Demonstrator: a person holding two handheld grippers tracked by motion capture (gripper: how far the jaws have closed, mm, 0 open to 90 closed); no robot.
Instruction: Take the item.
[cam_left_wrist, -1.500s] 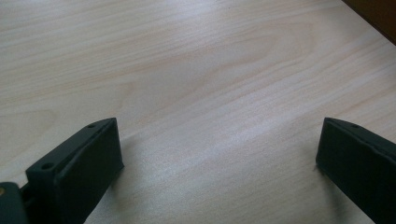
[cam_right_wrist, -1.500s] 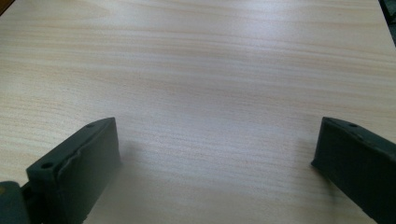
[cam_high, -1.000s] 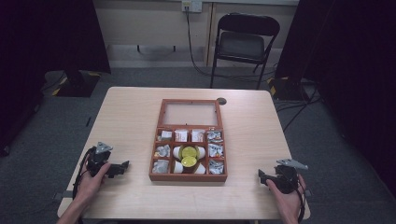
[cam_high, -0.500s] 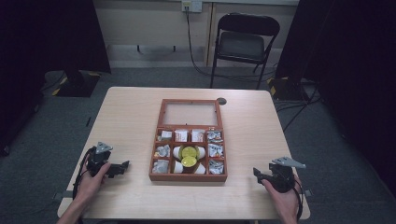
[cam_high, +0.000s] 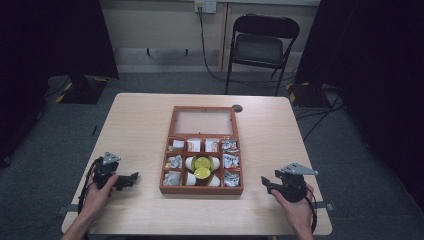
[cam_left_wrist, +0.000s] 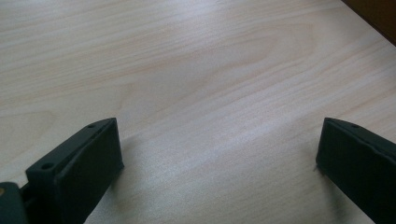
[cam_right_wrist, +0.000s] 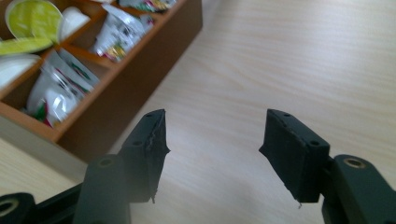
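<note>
high view: a wooden compartment box (cam_high: 201, 187) of packets sits mid-table, between two hand-held grippers. left gripper view: left gripper (cam_left_wrist: 219, 154) gapes wide over bare table (cam_left_wrist: 196, 70). right gripper view: right gripper (cam_right_wrist: 212, 140), jaws just narrowing on nothing, aims beside the box wall (cam_right_wrist: 140, 79); it may clip that wall.

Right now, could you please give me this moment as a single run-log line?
left gripper: open, empty, on table | right gripper: jaws just been closing, nothing between, beside wooden box | box lid: open
</note>
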